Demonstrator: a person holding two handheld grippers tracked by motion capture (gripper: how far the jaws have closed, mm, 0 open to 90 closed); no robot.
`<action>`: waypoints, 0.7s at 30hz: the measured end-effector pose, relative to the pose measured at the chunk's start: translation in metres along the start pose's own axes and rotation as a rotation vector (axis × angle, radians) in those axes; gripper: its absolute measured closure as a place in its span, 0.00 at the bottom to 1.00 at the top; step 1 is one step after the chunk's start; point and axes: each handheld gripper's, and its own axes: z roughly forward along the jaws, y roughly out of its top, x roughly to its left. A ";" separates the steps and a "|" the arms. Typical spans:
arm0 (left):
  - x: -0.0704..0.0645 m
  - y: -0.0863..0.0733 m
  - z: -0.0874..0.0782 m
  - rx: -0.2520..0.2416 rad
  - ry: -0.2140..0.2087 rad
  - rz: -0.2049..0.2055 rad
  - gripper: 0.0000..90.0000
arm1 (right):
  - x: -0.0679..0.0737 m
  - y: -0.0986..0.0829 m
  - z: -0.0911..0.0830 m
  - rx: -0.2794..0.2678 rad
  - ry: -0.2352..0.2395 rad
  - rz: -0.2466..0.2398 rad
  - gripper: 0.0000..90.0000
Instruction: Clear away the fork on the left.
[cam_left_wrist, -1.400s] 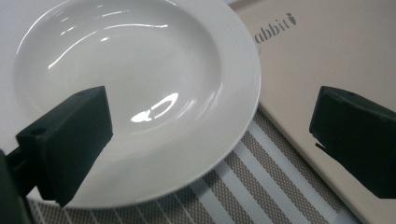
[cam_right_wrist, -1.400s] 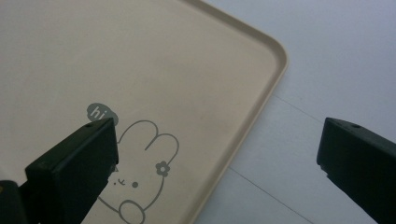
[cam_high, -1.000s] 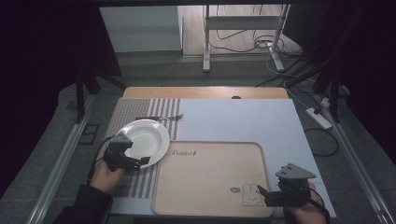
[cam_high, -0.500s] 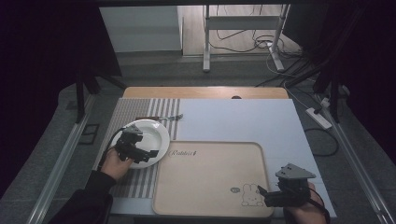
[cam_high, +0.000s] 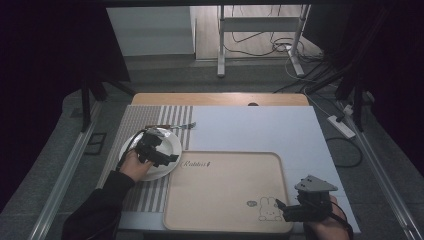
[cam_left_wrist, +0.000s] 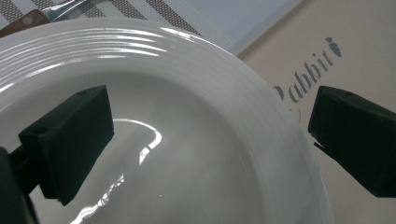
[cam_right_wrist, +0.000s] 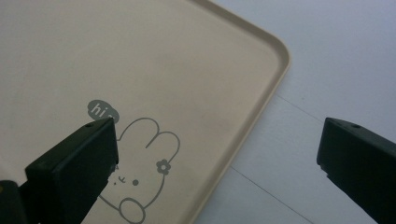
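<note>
A white ribbed plate (cam_high: 165, 142) rests on a striped placemat (cam_high: 145, 120) at the table's left. My left gripper (cam_high: 171, 159) hovers open over the plate's right side. In the left gripper view one jaw is above the plate's bowl (cam_left_wrist: 187, 102) and the other is past the rim, above the beige tray (cam_left_wrist: 299, 56). The tray (cam_high: 225, 185) carries a rabbit drawing (cam_high: 269, 210) and lies at the middle front. My right gripper (cam_high: 283, 211) stands open at the tray's near right corner, and its jaws straddle the tray's edge (cam_right_wrist: 261, 98) with nothing between them.
A fork (cam_high: 175, 126) with a wooden handle lies on the placemat just behind the plate. A pale blue mat (cam_high: 260, 130) covers the table behind and to the right of the tray. Metal rails run along both sides of the table.
My left gripper has moved from the plate's near left edge up and to the right, across the plate to its right rim. The right gripper has stayed put.
</note>
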 end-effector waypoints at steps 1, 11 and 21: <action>0.001 0.002 0.002 0.001 0.001 0.002 0.01 | 0.000 0.000 0.000 0.000 0.000 -0.001 0.00; 0.011 0.026 0.016 -0.010 -0.006 0.015 0.01 | 0.000 0.000 0.000 0.001 0.003 -0.004 0.00; 0.017 0.040 0.028 0.001 -0.014 0.035 0.01 | 0.000 0.000 0.000 0.003 0.004 -0.004 0.00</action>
